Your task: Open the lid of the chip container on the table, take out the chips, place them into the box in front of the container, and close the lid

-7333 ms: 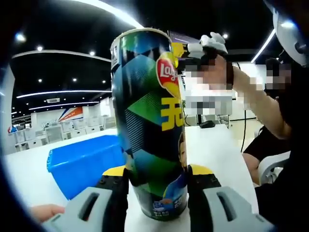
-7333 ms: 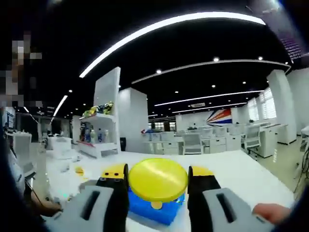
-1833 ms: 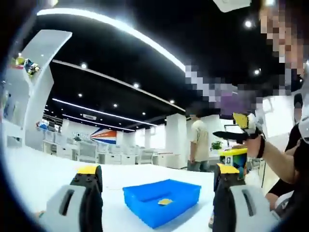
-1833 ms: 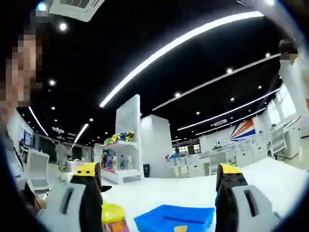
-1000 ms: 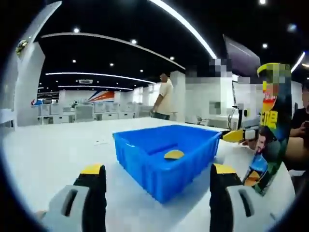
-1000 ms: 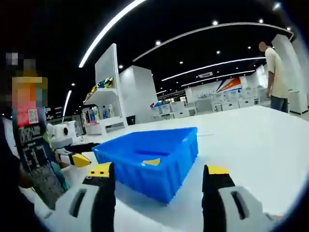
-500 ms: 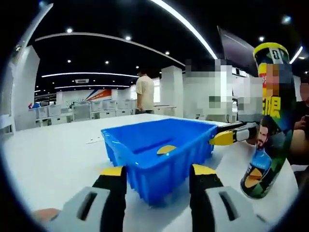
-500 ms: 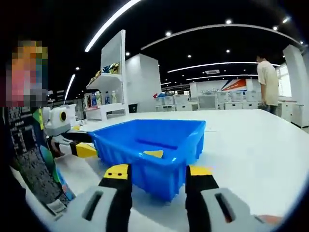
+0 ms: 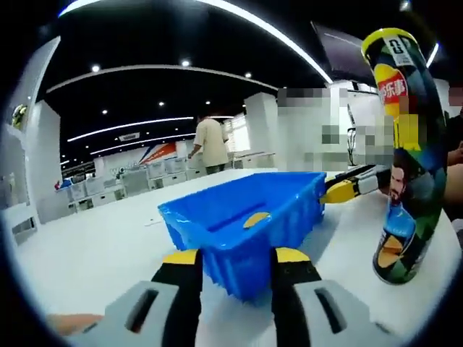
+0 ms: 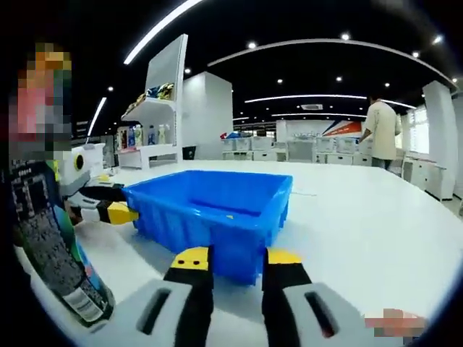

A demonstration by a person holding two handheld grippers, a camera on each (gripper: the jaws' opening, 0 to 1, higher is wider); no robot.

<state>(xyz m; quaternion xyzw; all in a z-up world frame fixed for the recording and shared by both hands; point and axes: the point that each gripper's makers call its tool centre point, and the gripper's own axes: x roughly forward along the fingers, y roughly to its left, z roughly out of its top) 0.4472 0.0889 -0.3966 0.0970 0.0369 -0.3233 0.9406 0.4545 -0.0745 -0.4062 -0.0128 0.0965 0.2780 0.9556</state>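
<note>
Your left gripper (image 9: 234, 259) has its fingers drawn narrow, holding nothing, aimed at a corner of the blue box (image 9: 246, 224) on the white surface (image 9: 94, 253). A yellow chip (image 9: 256, 219) lies inside it. The chip container (image 9: 405, 152) stands upright just beside the box, yellow lid on. Your right gripper (image 10: 228, 264) is likewise narrowed and empty before the box (image 10: 210, 217); the container (image 10: 51, 224) stands at that view's left.
</note>
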